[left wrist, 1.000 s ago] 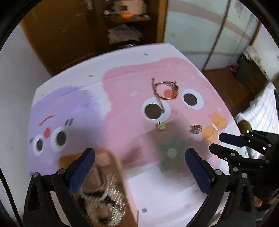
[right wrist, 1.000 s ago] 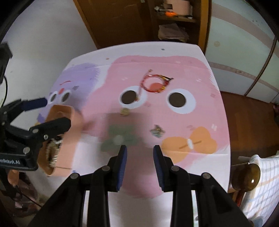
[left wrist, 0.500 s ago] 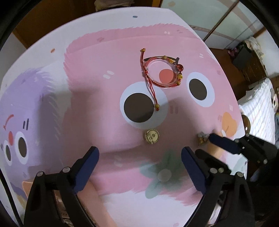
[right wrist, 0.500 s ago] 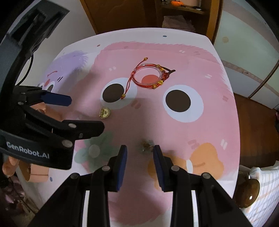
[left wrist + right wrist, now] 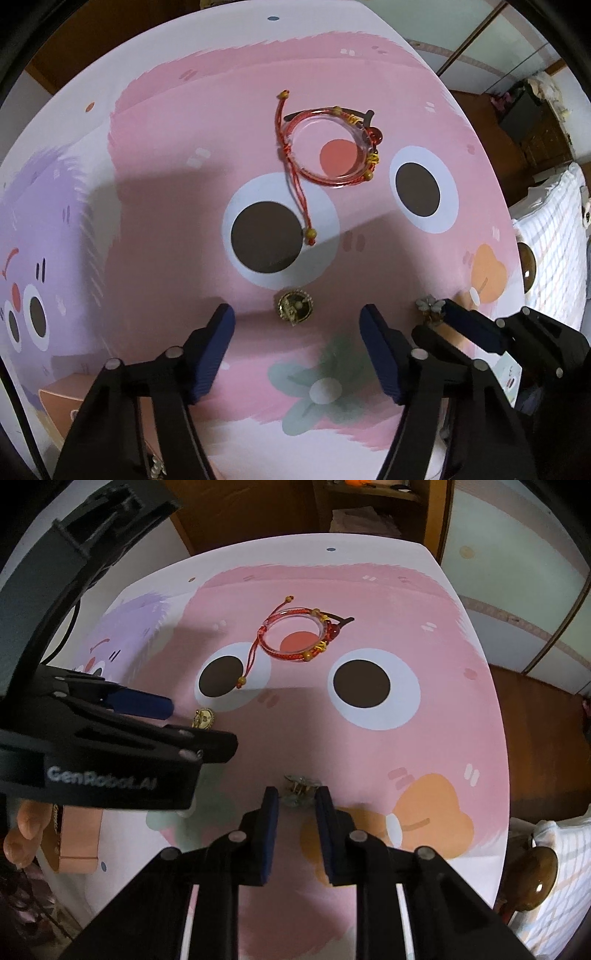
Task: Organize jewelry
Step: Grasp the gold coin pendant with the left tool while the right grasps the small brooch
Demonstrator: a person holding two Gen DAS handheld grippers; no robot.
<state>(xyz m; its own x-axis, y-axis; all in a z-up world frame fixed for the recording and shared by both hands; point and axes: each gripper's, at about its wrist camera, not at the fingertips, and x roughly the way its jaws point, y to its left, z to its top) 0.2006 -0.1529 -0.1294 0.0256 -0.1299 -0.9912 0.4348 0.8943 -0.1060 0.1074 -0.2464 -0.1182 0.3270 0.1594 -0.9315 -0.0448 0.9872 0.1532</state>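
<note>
A round gold pendant [image 5: 295, 309] lies on the pink cartoon tablecloth, just beyond and between the tips of my open left gripper [image 5: 297, 319]; it also shows in the right wrist view [image 5: 203, 719]. A small flower-shaped brooch [image 5: 300, 788] lies between the tips of my right gripper [image 5: 296, 798], whose jaws stand a little apart on either side of it. The brooch shows in the left wrist view [image 5: 429, 306] too. A red cord bracelet with gold beads [image 5: 328, 147] lies farther back on the cloth, also in the right wrist view [image 5: 295, 635].
A peach-coloured jewelry box [image 5: 79, 834] with a chain in it sits at the table's near left edge. A wooden cabinet [image 5: 266, 513] stands behind the table. A bedpost knob [image 5: 532, 878] and bedding are at the right.
Both grippers have moved forward and down toward the cloth. The left now frames the gold pendant and the right now frames the brooch. The box has slid out of the left view's centre.
</note>
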